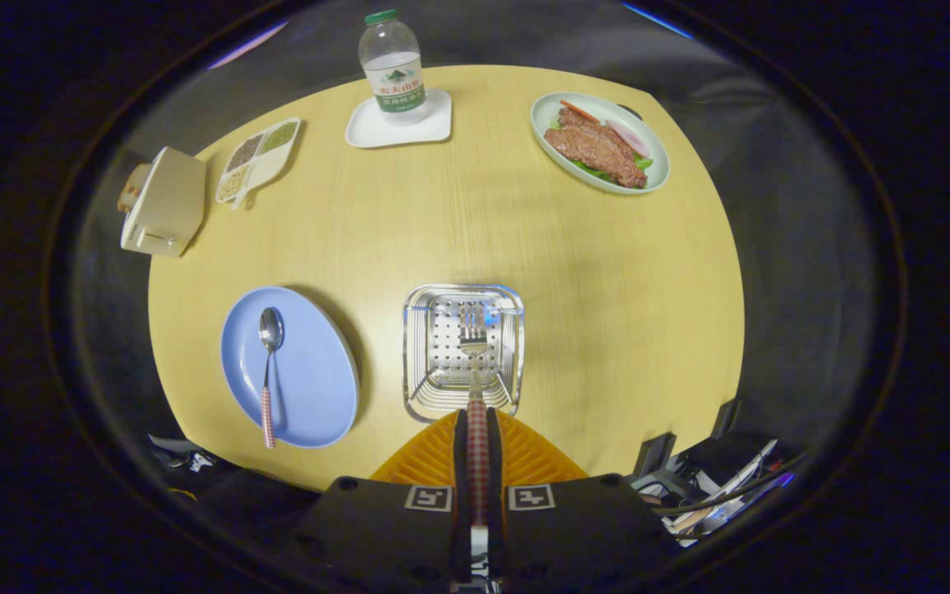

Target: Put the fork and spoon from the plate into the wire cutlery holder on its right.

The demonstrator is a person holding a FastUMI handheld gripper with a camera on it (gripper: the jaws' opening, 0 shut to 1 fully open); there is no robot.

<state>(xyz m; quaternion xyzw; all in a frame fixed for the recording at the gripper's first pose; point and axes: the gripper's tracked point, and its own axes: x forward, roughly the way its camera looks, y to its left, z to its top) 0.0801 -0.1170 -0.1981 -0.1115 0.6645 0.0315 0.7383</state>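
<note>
Fork pinched over wire holder; spoon on blue plate beside it.

Left to right on the pale wood-grain table [590, 272]: a cream boxy appliance [163, 202] at the table's edge; a white divided dish [258, 157] of grains; an oval matte blue plate [310, 388] carrying the spoon [268, 363], steel bowl, red-checked handle. Farther back, a clear plastic bottle [392, 66], green cap, label print too small to read, on a square white tray [364, 130]. Gripper [477, 417] fingers pressed together on the fork [473, 342]'s checked handle, tines over the square wire cutlery holder [419, 330] with perforated floor. Beyond, right: a pale green oval plate [658, 169] of meat and lettuce.
</note>
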